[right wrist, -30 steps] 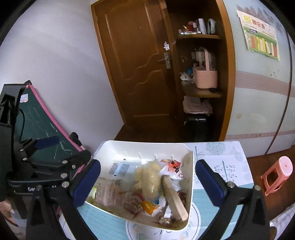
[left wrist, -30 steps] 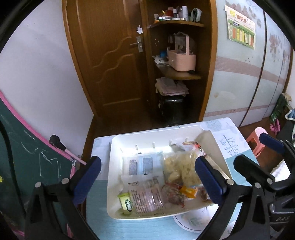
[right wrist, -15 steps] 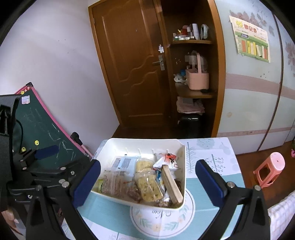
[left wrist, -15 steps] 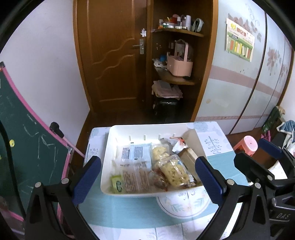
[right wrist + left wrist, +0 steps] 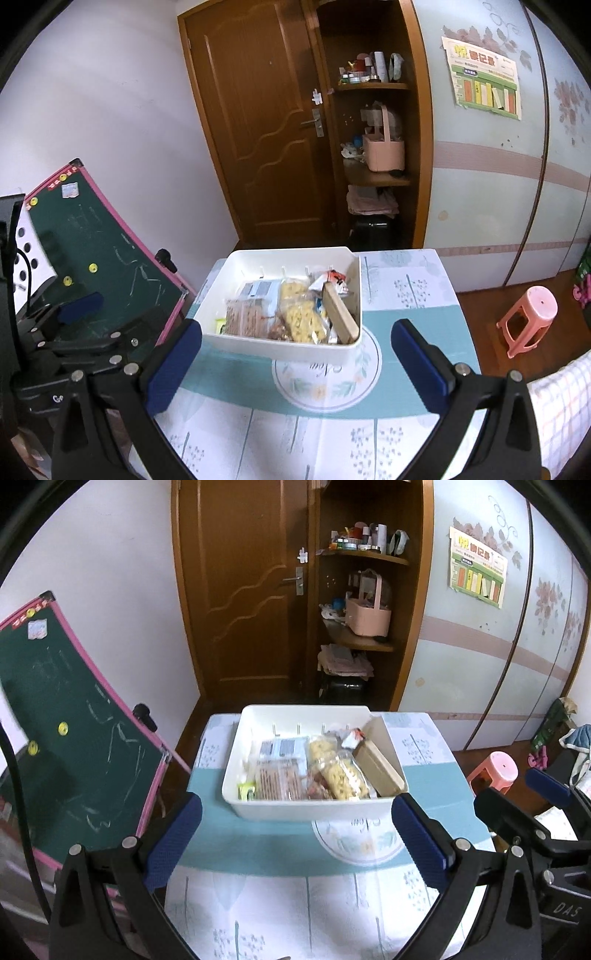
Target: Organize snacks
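Observation:
A white plastic bin (image 5: 310,810) stands on the table, filled with several snack packets (image 5: 280,779) and a brown box (image 5: 376,764) along its right side. It also shows in the right wrist view (image 5: 280,349). My left gripper (image 5: 295,842) is open and empty, held back from the bin's near wall. My right gripper (image 5: 295,358) is open and empty, also short of the bin. The right gripper shows at the right edge of the left wrist view (image 5: 532,812); the left gripper shows at the left of the right wrist view (image 5: 81,332).
The table wears a teal and white patterned cloth (image 5: 332,897). A green chalkboard with a pink frame (image 5: 62,720) leans at the left. A pink stool (image 5: 495,768) stands at the right. A wooden door (image 5: 240,590) and corner shelves (image 5: 365,602) are behind.
Both grippers have pulled back and up from the bin, which now looks smaller and farther away. Both stay open.

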The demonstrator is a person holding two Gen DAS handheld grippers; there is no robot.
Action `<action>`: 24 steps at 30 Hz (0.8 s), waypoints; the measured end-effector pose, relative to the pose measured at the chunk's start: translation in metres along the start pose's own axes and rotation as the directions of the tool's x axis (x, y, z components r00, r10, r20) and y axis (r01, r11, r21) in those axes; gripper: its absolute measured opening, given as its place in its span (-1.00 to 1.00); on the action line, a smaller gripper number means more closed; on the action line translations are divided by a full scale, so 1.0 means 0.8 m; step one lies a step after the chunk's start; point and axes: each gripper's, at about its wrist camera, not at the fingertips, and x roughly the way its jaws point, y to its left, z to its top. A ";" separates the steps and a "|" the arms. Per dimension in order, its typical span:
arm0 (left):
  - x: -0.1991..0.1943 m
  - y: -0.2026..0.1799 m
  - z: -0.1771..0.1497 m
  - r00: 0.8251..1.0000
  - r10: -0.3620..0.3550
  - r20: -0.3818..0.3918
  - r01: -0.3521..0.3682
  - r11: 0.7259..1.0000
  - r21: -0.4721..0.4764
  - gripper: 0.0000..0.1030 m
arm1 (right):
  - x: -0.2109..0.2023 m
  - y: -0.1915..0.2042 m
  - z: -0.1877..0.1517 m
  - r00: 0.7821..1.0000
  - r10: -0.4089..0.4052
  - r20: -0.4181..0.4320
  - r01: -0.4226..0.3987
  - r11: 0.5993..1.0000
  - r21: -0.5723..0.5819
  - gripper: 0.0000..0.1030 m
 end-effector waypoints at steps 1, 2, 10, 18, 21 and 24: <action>-0.007 0.000 -0.009 1.000 0.001 -0.011 -0.001 1.000 -0.010 0.99 | -0.007 0.000 -0.005 1.000 -0.002 0.002 0.002 1.000 0.001 1.00; -0.012 -0.001 -0.016 1.000 0.004 -0.024 -0.004 1.000 -0.015 0.99 | -0.013 -0.001 -0.011 1.000 -0.002 0.001 0.002 1.000 0.004 1.00; -0.040 0.000 -0.070 0.999 0.014 -0.044 -0.014 1.000 -0.007 0.99 | -0.044 -0.001 -0.055 0.999 0.022 -0.038 -0.021 0.999 0.023 1.00; -0.050 0.000 -0.088 0.998 0.049 -0.043 -0.049 0.999 -0.010 0.99 | -0.053 0.002 -0.085 0.997 0.017 -0.072 -0.013 0.999 0.047 1.00; -0.053 0.001 -0.090 0.998 0.052 -0.036 -0.052 0.999 -0.011 0.99 | -0.056 0.004 -0.089 0.998 0.017 -0.068 -0.014 0.999 0.046 1.00; -0.056 0.001 -0.092 0.998 0.064 -0.028 -0.064 0.998 -0.010 0.99 | -0.059 0.007 -0.092 0.998 0.018 -0.058 -0.015 0.999 0.042 1.00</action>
